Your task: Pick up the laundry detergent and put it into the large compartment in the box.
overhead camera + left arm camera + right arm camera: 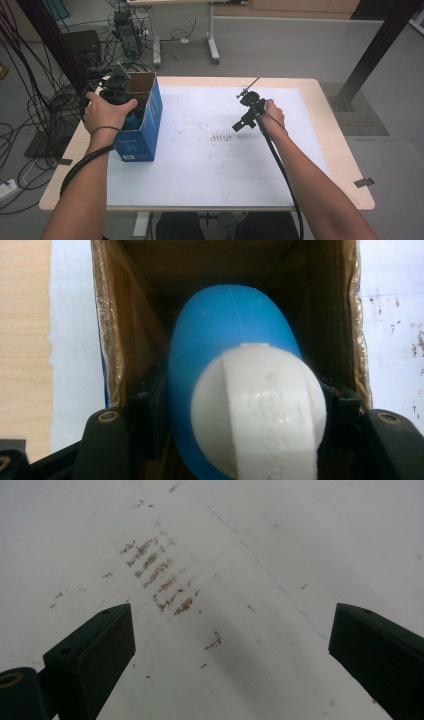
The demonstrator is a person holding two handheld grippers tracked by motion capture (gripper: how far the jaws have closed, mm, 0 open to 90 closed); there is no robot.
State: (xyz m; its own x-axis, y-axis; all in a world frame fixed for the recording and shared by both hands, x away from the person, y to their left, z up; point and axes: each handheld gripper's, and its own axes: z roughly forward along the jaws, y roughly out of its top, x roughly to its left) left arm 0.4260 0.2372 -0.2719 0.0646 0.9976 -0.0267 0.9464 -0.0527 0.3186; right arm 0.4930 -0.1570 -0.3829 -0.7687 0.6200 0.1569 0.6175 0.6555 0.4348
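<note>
White cap [260, 410] right up against the lens in the left gripper view, and behind it the blue bottle [225, 330], clamped between the left gripper [245, 405] jaws, one black jaw on each flank. The bottle sits in the mouth of the open cardboard box [115, 340], brown walls on both sides of it. From the high view, that blue-sided box [145, 125] stands near the bench's left edge [65, 155], left hand [107, 112] over its opening. Over on the white sheet [200, 165], right of centre, the right gripper [247, 117] hovers above faint brown smudges [160, 575], jaws spread wide apart, holding nothing.
</note>
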